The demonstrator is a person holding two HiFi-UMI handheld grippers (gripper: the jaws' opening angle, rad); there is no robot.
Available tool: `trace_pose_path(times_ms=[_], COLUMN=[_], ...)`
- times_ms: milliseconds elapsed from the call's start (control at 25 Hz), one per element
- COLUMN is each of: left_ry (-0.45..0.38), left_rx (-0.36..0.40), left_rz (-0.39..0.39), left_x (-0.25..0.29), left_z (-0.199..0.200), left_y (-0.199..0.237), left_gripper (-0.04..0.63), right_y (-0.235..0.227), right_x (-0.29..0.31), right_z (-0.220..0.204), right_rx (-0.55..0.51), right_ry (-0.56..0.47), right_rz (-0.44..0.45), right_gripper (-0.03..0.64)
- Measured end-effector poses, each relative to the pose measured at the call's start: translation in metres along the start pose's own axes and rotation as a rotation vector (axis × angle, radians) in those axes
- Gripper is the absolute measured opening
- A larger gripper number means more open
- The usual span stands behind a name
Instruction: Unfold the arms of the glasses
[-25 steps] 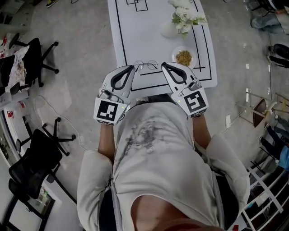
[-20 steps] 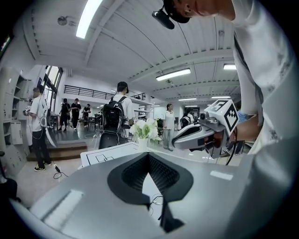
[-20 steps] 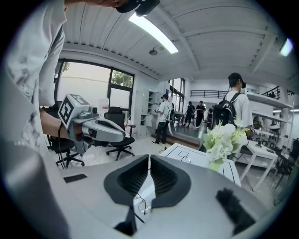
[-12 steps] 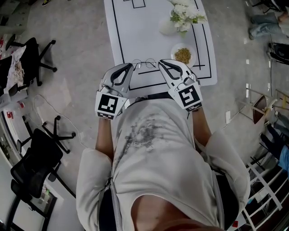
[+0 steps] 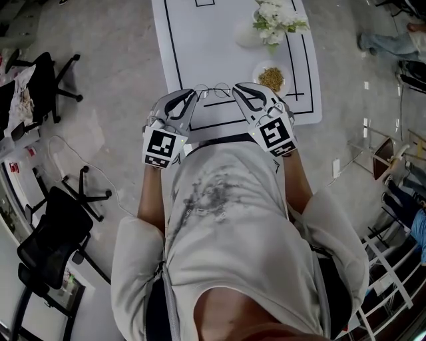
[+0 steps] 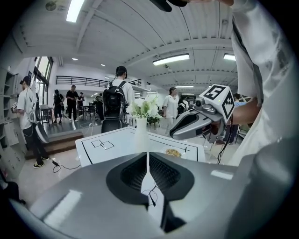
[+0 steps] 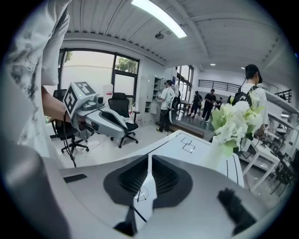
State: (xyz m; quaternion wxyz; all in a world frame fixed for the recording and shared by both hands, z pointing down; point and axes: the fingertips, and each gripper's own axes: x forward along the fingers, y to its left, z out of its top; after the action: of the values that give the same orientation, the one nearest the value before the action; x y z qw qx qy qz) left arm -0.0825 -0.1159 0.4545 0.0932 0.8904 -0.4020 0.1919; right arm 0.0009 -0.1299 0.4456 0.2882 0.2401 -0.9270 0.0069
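Note:
Thin wire-rimmed glasses (image 5: 213,88) hang between my two grippers, above the near edge of the white table (image 5: 200,46). My left gripper (image 5: 194,94) holds their left end and my right gripper (image 5: 235,88) their right end. In the left gripper view the jaws (image 6: 148,156) stand nearly closed, with the glasses' dark wire (image 6: 150,197) caught in the slit. In the right gripper view the jaws (image 7: 149,161) are closed the same way; a round lens (image 7: 141,193) and a thin arm show in the gap. How far the arms are folded is too small to tell.
On the table stand a vase of white flowers (image 5: 273,20) and a small bowl of snacks (image 5: 270,78), both past the right gripper. Black office chairs (image 5: 50,73) stand on the floor at the left. Several people stand beyond the table in both gripper views.
Both grippers, with the glasses between them, have shifted up in the head view toward the table and drawn slightly closer together.

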Motion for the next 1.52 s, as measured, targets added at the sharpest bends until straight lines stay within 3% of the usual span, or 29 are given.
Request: trace_pose_path(times_ms=[1040,1200,1520], left_ry=[0.208,0.226,0.289], left_rx=[0.025,0.030,0.059], left_rz=[-0.082,-0.096,-0.116], left_x=[0.039,0.041,0.048], left_z=[-0.077,-0.083,-0.103], left_y=[0.003,0.004,0.006], left_gripper=[0.069,0.076,0.088], right_y=[0.003,0.005,0.004], right_x=[0.040,0.044,0.055], right_z=[-0.063,-0.071,-0.091], right_rx=[-0.105,-0.121,-0.184], right_ry=[0.187,0.213,0.272], right_rz=[0.100,0.109,0.132], right_gripper=[0.018,0.060,0.067])
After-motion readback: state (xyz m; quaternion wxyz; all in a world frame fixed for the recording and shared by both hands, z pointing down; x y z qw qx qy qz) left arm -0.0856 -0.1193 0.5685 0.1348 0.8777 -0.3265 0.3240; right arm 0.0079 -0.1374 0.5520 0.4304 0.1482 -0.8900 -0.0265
